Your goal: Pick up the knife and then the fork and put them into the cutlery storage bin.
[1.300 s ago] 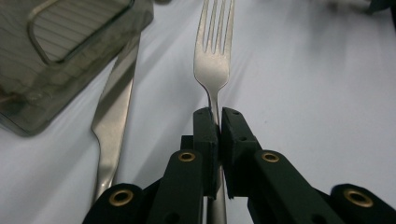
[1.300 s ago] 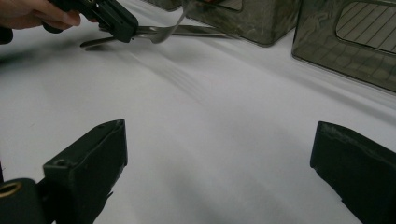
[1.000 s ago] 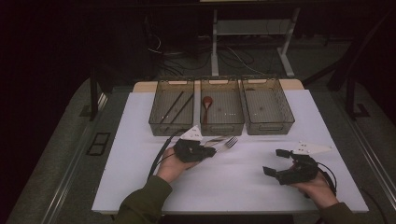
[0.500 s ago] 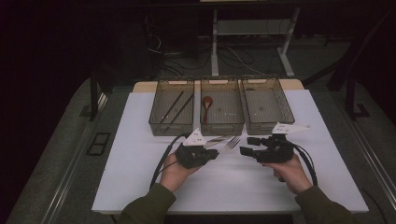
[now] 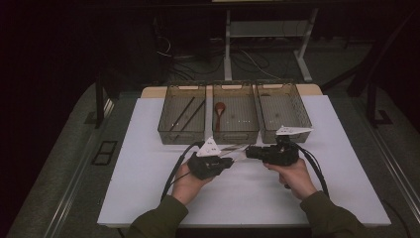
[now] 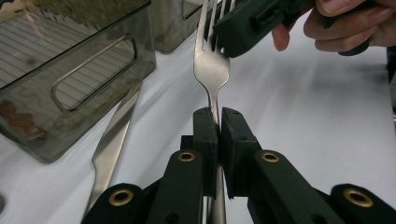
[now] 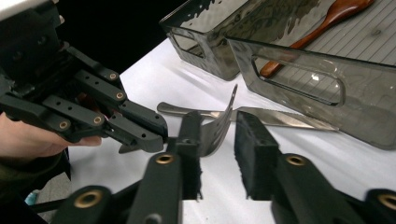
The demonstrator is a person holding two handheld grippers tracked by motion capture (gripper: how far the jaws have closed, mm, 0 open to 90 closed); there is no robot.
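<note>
Your left gripper (image 6: 216,122) has its black jaws pressed together on the neck of a polished steel fork (image 6: 211,70); the pads pinch the thin stem just below the head, and the tines point away toward the bins. The fork sits above the white table (image 5: 148,148), near its middle and just near of the centre bin.

Your right gripper (image 7: 218,130) has its jaws spread, one on each side of the fork's curved head (image 7: 217,128). The left pad lies against or very close to the metal; the right pad stands clear of it. In the left gripper view, this gripper (image 6: 252,21) covers the tine tips, with your fingers (image 6: 345,23) wrapped round its body.

A flat steel knife (image 6: 114,135), smooth and reflective, lies on the table just left of the fork, alongside the near wall of the bins.

Three smoked, translucent plastic bins with ribbed floors and cut-out handles stand in a row at the far side. The left bin (image 5: 171,131) holds dark chopsticks (image 5: 185,113). The centre bin (image 5: 235,135) holds a brown wooden spoon (image 5: 219,111). The right bin (image 5: 302,121) shows nothing I can make out.

Black cables (image 5: 176,171) trail from both grippers across the table toward you.
</note>
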